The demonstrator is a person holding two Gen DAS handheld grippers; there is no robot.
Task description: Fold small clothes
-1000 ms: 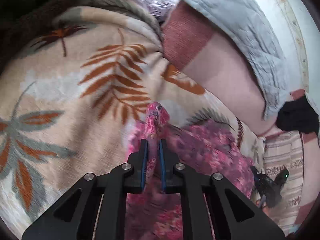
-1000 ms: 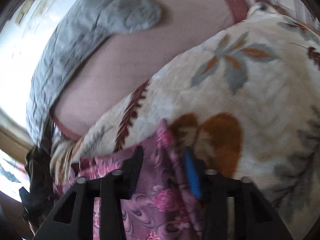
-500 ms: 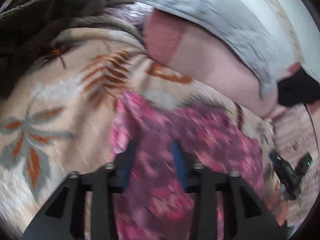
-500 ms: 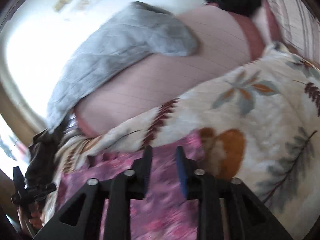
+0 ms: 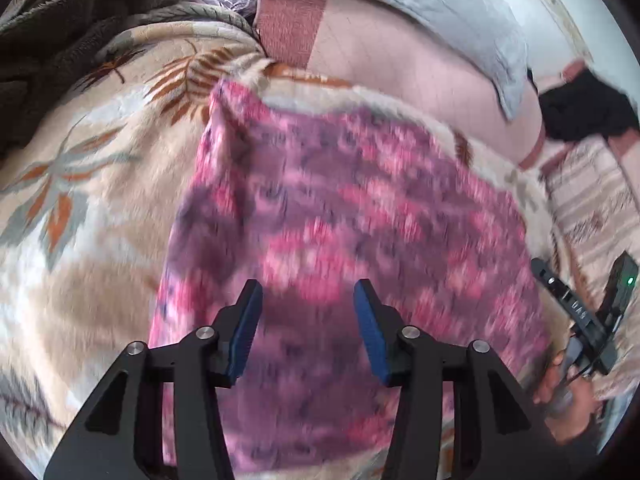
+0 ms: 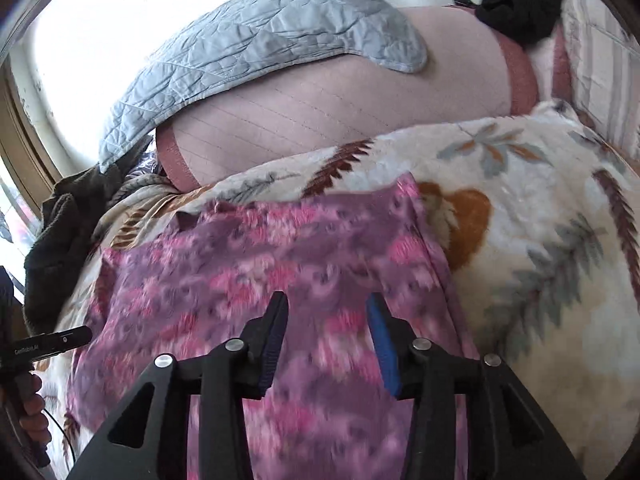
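A pink and purple floral garment (image 5: 352, 216) lies spread flat on a cream leaf-patterned blanket (image 5: 88, 184) covering the bed, its print smeared by motion blur. The left claw (image 5: 308, 320) and right claw (image 6: 328, 336) hang above it, jaws opening, nothing between their blue pads. White lettering on the other claw's black body, seen at each view's edge, is too small to read (a green light glows beside it in the left view). Beyond lie a pink mattress (image 6: 340, 96), a grey quilted cover (image 6: 256, 40) and a dark brown fleece (image 5: 72, 20), cut off by the frame.
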